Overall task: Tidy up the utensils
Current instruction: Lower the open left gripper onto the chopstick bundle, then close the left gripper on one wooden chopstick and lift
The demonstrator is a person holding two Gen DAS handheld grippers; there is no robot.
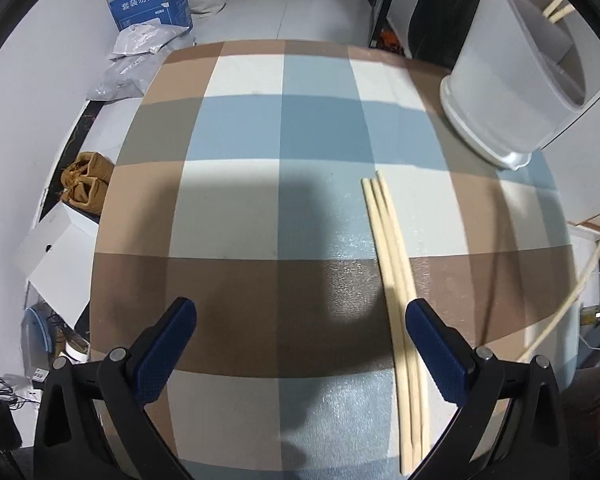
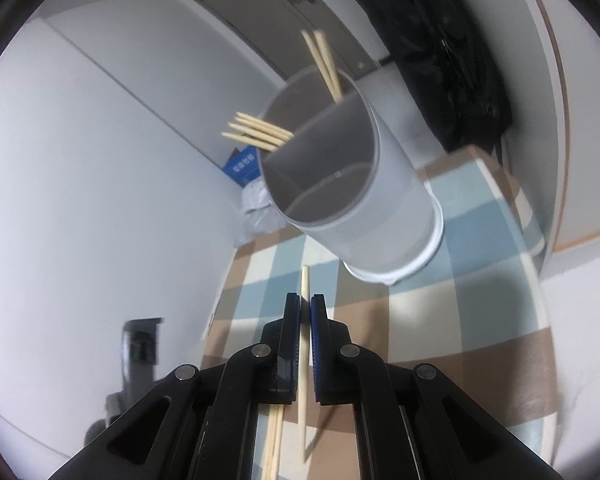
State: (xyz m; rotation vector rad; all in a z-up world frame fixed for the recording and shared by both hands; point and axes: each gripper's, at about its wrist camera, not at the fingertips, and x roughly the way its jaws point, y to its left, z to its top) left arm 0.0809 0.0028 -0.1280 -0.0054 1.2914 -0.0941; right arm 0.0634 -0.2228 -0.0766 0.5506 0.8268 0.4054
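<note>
Left gripper points steeply down over the checked, glossy tablecloth, jaws wide apart, nothing in them. Three pale wooden chopsticks lie bundled by its right finger. Right gripper is clamped on one thin chopstick, tilted toward the translucent cylindrical holder at the table's far right corner; more sticks inside.

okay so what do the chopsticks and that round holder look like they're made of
Chopsticks: probably bamboo or light wood, going by the pale tan, matte, unpainted look. Holder: most likely plastic, with grey-white frosted walls, a smooth rim and moulded dividers inside.
</note>
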